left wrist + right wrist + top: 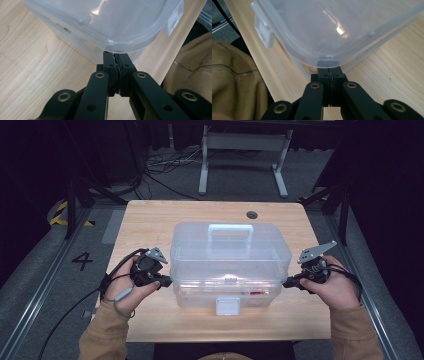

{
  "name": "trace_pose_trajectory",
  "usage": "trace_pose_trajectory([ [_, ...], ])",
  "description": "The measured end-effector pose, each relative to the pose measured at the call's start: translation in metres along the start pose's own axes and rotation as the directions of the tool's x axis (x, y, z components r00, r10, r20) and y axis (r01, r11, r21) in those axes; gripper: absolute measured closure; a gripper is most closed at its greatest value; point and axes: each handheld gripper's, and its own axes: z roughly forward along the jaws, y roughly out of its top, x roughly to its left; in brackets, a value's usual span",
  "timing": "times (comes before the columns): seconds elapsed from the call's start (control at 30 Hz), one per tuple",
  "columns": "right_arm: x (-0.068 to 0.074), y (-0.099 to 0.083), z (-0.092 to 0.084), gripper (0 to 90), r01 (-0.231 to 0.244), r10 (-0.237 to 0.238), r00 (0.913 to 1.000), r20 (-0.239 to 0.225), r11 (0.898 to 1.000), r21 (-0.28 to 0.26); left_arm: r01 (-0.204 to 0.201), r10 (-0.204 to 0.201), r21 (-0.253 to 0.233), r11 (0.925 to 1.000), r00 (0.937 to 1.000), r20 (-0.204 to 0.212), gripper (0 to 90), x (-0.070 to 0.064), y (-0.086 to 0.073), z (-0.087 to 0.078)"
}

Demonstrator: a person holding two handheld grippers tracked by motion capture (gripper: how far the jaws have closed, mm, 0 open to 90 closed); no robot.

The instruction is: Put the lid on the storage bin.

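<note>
Clear box mid-desk, lid down, handle on top, latch facing person. Left tool jaws pressed together, tips under lid rim at box's left end (nothing pinched). Right tool likewise at right end.

Left forearm: enters from the bottom left of the high view, in a tan sleeve, angled inward.
Left hand: wrapped around the gripper body from below and outside, cable trailing off to the left.
Left gripper: held about level, pointing to the right; grey plate on top.
Left jaws: pressed together in the left gripper view, no gap between the pads.
Right forearm: enters from the bottom right, in a tan sleeve, angled inward.
Right hand: closed over the gripper body from outside.
Right gripper: held about level, pointing to the left; grey plate on top.
Right jaws: pressed together in the right gripper view, pads meeting flat.
</note>
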Motion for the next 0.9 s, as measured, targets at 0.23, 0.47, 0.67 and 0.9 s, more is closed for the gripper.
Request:
trace_pose_trajectory([
  [0.23,0.000,0.000,0.003,90.0,0.005,-0.005,0.9999,-0.011,1.000,0.027,-0.010,0.009,0.027,0.9996,0.9999,0.006,87.4,-0.001,0.000,0.003],
  [0.47,0.000,0.000,0.006,90.0,0.009,-0.008,0.9998,-0.020,0.999,0.053,-0.016,0.016,0.049,0.9987,0.9998,0.009,87.4,-0.001,0.001,0.006],
  [0.67,0.000,0.000,0.009,90.0,0.012,-0.010,0.9996,-0.027,0.997,0.074,-0.027,0.026,0.070,0.9972,0.9996,0.014,87.4,-0.002,0.001,0.008],
  [0.9,0.001,-0.001,0.011,90.0,0.015,-0.012,0.9992,-0.037,0.996,0.093,-0.036,0.035,0.089,0.9954,0.9993,0.014,87.4,-0.003,0.001,0.009],
])
